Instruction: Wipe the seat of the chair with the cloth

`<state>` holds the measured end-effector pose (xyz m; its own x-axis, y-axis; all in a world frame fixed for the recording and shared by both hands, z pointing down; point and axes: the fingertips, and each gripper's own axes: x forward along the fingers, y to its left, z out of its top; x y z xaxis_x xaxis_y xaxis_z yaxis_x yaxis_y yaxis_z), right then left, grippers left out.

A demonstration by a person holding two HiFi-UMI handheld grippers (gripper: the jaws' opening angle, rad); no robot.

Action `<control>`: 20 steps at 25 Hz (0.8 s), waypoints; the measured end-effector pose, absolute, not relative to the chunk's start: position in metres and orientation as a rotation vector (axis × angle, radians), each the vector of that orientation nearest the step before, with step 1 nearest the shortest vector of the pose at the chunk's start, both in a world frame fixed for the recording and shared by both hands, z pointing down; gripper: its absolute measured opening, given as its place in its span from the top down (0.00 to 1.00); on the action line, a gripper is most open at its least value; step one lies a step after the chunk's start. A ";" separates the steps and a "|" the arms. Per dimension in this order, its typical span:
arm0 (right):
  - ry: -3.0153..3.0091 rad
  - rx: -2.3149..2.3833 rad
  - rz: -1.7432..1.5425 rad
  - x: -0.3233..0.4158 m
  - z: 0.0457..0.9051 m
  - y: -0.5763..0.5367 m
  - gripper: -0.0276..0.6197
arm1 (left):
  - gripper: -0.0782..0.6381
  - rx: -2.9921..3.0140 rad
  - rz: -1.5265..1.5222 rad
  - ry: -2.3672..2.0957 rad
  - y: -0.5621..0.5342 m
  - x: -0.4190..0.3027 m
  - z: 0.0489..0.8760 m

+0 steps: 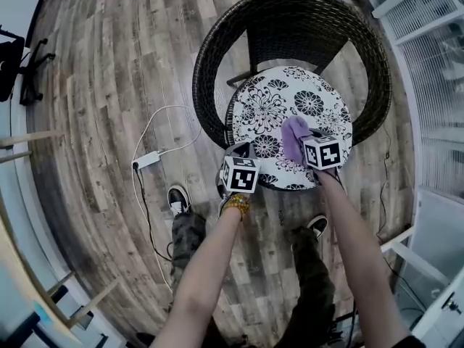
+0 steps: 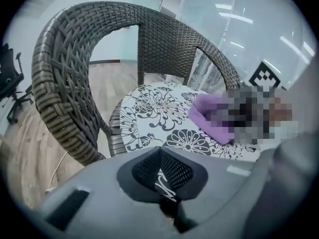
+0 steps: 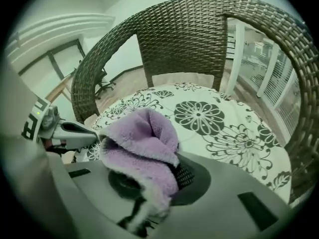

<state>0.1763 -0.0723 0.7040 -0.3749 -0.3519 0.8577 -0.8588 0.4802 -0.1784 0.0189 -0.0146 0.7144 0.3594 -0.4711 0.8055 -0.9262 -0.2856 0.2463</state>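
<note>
Right gripper (image 1: 310, 145) clamped on the purple cloth (image 1: 293, 138) near the seat (image 1: 290, 96) front edge, with open cushion beyond, up to the wicker back (image 1: 290, 20). Left gripper (image 2: 160, 176), jaws pinched together and empty, is at the front-left rim.

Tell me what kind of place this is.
Probably an office lounge or break area: wood-plank floor, glass partition walls, a wheeled office chair at the edge, plus a wicker chair with a floral cushion.

Head view looks steeply down; both gripper views face the seat (image 1: 319, 104), seemingly close
</note>
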 end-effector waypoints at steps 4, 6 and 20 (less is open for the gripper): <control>-1.879 1.087 0.803 0.227 0.700 -0.080 0.84 | 0.87 1.896 0.808 -1.214 -0.015 0.019 0.712; -1.839 1.125 0.783 0.250 0.698 -0.084 0.84 | 0.87 1.896 0.811 -1.214 -0.014 0.018 0.712; -2.084 1.408 0.798 0.224 0.624 -0.123 0.86 | 0.87 1.884 0.712 -1.251 -0.013 0.016 0.714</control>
<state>0.2235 -0.1226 0.6237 -0.3420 -0.6452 0.6832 -0.9365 0.2941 -0.1911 0.0160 -0.0128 0.7137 0.3670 -0.5110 0.7773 -0.9293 -0.2395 0.2813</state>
